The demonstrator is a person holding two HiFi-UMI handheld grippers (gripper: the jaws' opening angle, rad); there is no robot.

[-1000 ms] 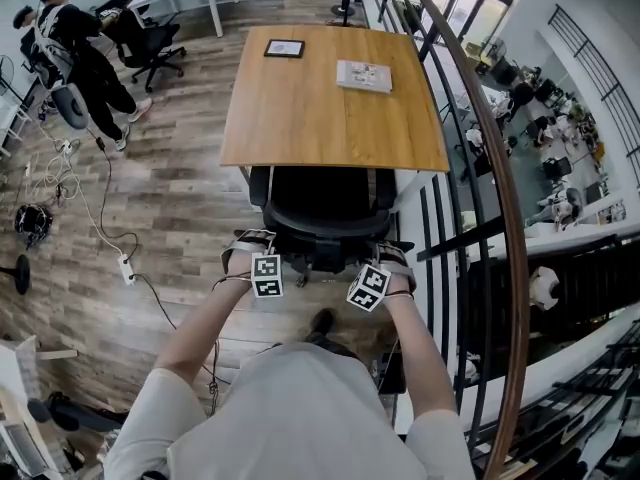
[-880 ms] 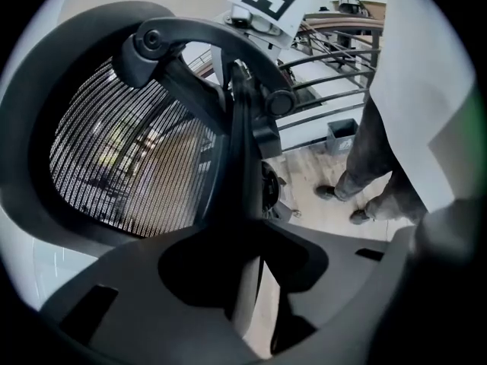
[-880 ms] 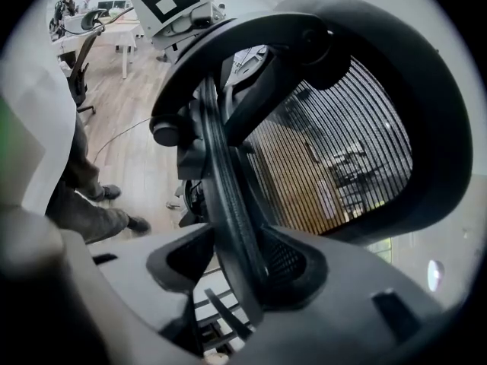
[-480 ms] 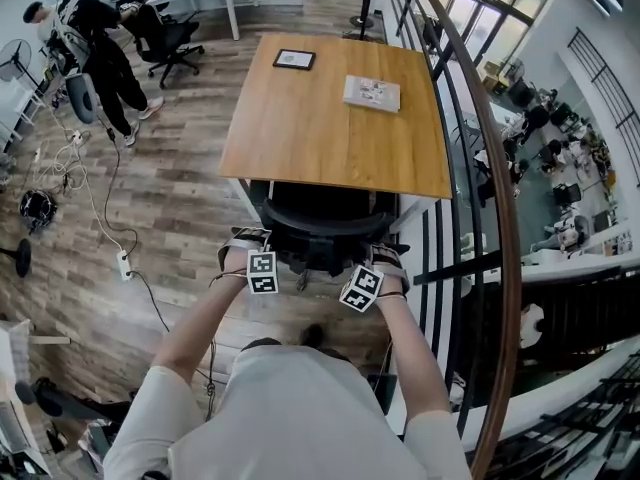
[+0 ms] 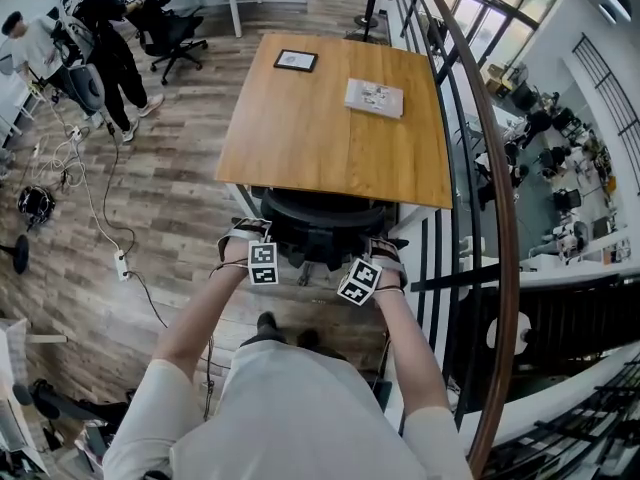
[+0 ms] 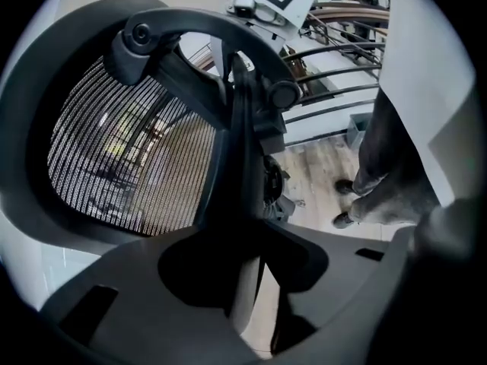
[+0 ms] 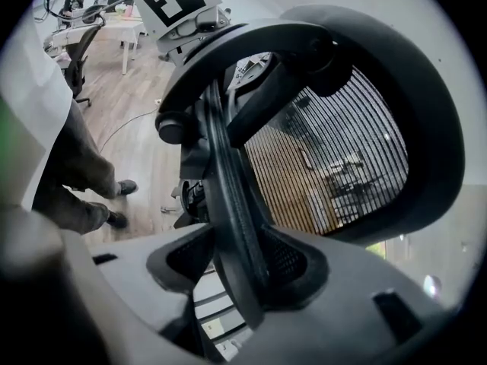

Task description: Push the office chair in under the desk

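Office: wooden desk, swivel chair, mezzanine railing

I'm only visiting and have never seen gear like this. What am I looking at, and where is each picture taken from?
There is no robot here. A person holds a tool in each hand, each with two fingers that can clamp things. The wide picture comes from a camera on the person's head, looking steeply down. The two round pictures come from cameras riding on the tools, looking along them.

On the desk lie a small frame and a booklet. A black chair stands at the desk's near edge, partly under it.

The left gripper and the right gripper each clamp the rim of the chair's mesh back, one on each side. Other people stand farther off, at the upper left.
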